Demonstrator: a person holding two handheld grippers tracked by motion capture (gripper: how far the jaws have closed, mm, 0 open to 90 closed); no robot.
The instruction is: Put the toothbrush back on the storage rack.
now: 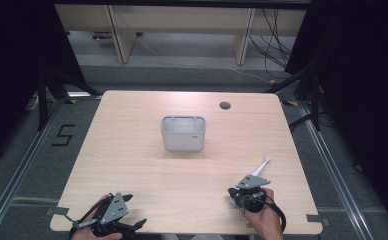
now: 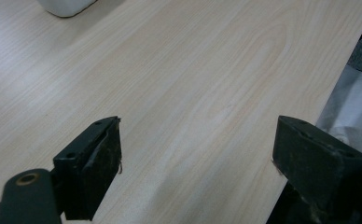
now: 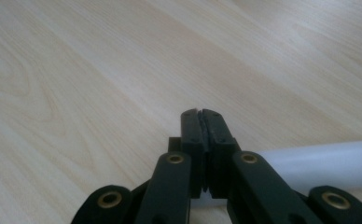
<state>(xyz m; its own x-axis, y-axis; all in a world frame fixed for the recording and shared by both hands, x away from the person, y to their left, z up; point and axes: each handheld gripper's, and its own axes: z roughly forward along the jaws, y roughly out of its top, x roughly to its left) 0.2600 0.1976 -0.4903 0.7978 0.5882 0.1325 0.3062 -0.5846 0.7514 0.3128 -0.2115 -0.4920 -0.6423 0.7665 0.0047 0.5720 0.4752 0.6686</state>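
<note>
Toothbrush (image 1: 260, 168), white, near right table (image 1: 132, 150) edge, handle pinched in right gripper (image 1: 249, 181), head pointing toward grey caddy (image 1: 183, 133) at centre. Left gripper (image 1: 132, 212) idle at front edge, jaws spread, nothing between. Step judged: carry under way. Next: lift, align over caddy compartment, lower, release.

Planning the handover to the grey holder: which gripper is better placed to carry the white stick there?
Right. The right gripper is shut on the white stick; the left gripper is open, empty.
</note>
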